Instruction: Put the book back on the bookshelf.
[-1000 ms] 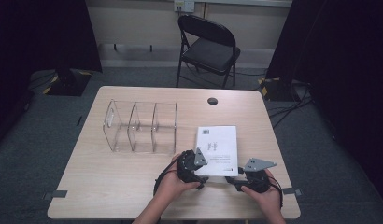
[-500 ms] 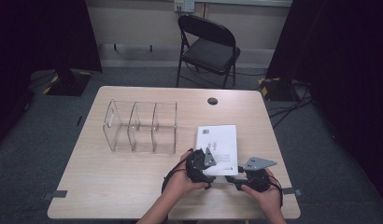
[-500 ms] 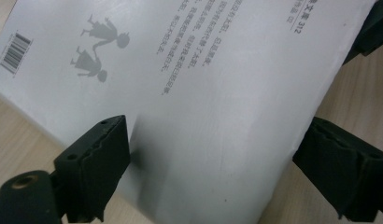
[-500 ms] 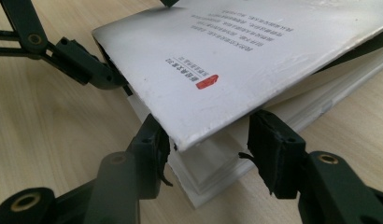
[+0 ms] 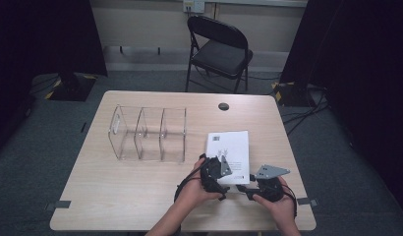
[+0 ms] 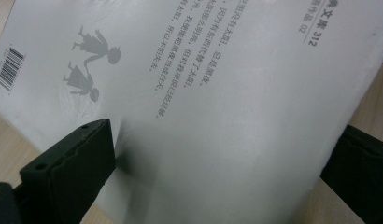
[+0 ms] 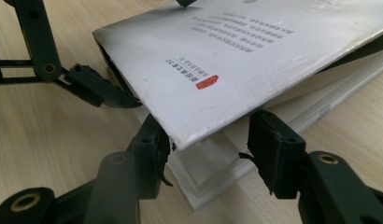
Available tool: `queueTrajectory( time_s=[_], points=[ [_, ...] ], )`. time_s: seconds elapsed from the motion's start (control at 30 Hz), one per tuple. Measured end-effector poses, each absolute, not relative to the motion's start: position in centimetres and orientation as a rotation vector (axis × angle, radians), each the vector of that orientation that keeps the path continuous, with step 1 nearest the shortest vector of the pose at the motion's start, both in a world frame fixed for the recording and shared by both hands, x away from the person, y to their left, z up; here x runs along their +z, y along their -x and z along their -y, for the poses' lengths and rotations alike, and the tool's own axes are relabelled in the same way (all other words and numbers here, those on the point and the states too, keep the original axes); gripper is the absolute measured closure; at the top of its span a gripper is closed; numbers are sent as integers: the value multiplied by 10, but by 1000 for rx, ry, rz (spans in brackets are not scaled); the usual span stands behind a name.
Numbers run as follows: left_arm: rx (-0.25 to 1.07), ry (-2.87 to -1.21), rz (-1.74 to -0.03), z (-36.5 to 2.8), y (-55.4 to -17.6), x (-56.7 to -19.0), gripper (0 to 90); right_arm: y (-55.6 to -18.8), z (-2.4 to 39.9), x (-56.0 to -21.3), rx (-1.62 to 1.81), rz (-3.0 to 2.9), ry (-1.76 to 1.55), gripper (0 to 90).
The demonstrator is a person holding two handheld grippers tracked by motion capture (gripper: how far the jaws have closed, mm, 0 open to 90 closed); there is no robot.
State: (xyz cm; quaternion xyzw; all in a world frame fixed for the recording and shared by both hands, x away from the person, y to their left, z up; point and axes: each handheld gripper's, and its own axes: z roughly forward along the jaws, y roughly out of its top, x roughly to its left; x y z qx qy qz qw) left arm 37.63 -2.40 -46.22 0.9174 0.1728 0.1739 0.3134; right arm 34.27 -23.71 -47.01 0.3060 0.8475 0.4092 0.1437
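Book (image 5: 231, 150) lying white and flat on the bench (image 5: 140, 191), lower right of the middle in the high view, is what both hands are busy with. Over the last second the left tongs (image 5: 220, 169) have slid in from the bare wood to the book's near left corner, and their jaws have just been opening. In the left gripper view they now stand wide apart, one jaw at the lower left and the other at the right edge of the frame, with the printed cover (image 6: 217, 107) spread between them and neither jaw pressing on it. The right tongs (image 7: 206, 149) have not budged. In the right gripper view their jaws are set on either side of the thick stack of pages (image 7: 213, 172) at the book's near corner, touching it as far as I can tell, with the cover lifted a little above the pages there. To my eye that means the right hand is pinning the book down while the left lines up to take hold of the cover or the book's edge; nothing has been lifted off the bench yet. Counting up: one book, two pairs of tongs, and one clear plastic rack (image 5: 148, 132) with three compartments standing well apart to the left of the book. One dark round plug (image 5: 223, 106) sits in the bench near its far edge, and one black folding chair (image 5: 219, 49) stands beyond, at the top of the frame.
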Motion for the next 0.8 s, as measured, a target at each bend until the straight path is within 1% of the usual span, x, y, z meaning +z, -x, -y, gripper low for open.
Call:
queueTrajectory(
  time_s=[0.07, 0.2, 0.37, 0.53, 0.57, 0.6, 0.7, 0.8],
  points=[
    [460, -2398, -481, 26, -376, -464, 0, -343, 237, -470, 1185, -2445, -888, 487],
    [515, -2420, -464, 30, -374, -465, 0, -343, 237, -470, 1183, -2447, -896, 487],
    [498, -2405, -462, 29, -375, -465, 0, -343, 237, -470, 1181, -2451, -896, 487],
    [529, -2418, -443, 31, -374, -467, 4, -344, 237, -471, 1177, -2459, -896, 487],
    [558, -2427, -427, 30, -373, -466, 31, -345, 237, -472, 1177, -2463, -899, 487],
    [555, -2439, -415, 29, -373, -465, 72, -344, 237, -472, 1174, -2466, -904, 487],
    [557, -2412, -418, 28, -374, -466, 78, -345, 238, -473, 1184, -2469, -903, 486],
    [544, -2432, -396, 27, -373, -463, 101, -346, 239, -473, 1192, -2467, -912, 483]
  ],
)
